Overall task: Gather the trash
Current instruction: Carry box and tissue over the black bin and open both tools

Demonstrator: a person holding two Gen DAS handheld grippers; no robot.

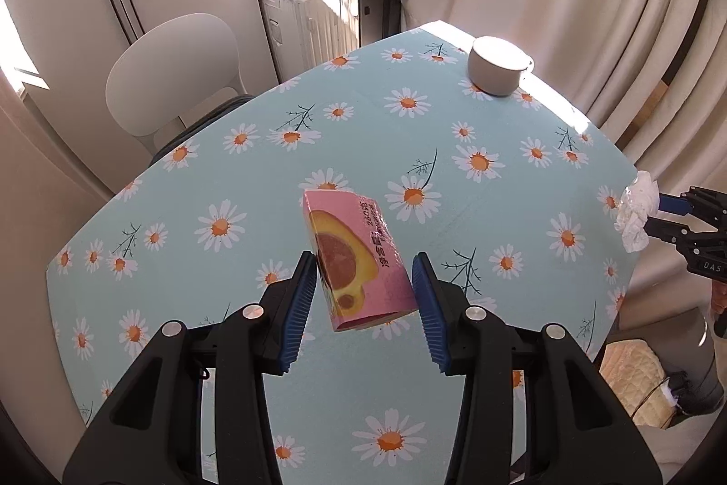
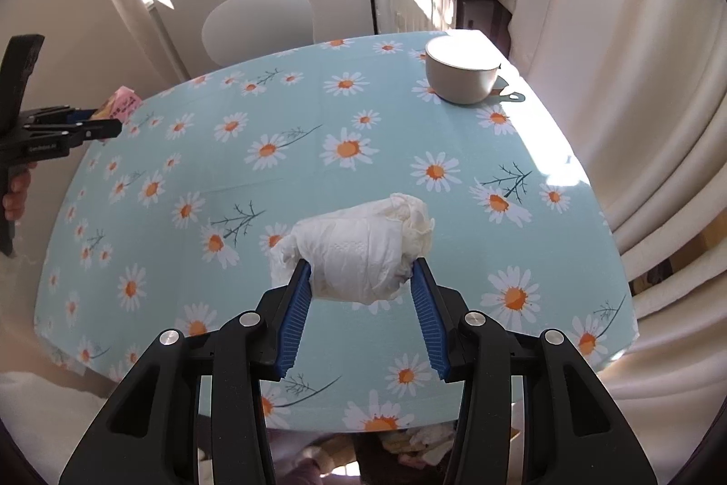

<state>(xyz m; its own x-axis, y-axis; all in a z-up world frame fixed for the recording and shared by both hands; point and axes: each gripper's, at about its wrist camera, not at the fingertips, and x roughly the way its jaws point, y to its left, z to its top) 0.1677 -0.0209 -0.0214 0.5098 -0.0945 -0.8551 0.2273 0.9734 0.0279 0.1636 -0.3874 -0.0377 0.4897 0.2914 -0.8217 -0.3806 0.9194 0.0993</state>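
While raised above the flowered surface (image 1: 345, 148), clamped: pink carton (image 1: 359, 257) between the left gripper (image 1: 363, 280) jaws, tilted; crumpled tissue (image 2: 363, 253) between the right gripper (image 2: 361, 280) jaws, bulging past both tips.

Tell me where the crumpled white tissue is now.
The crumpled white tissue sits between the right gripper pads, above the daisy tablecloth, near its front edge.

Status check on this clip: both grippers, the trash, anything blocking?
Left gripper shut on pink carton. Right gripper shut on crumpled tissue. Both lifted. White bowl far corner, clear.
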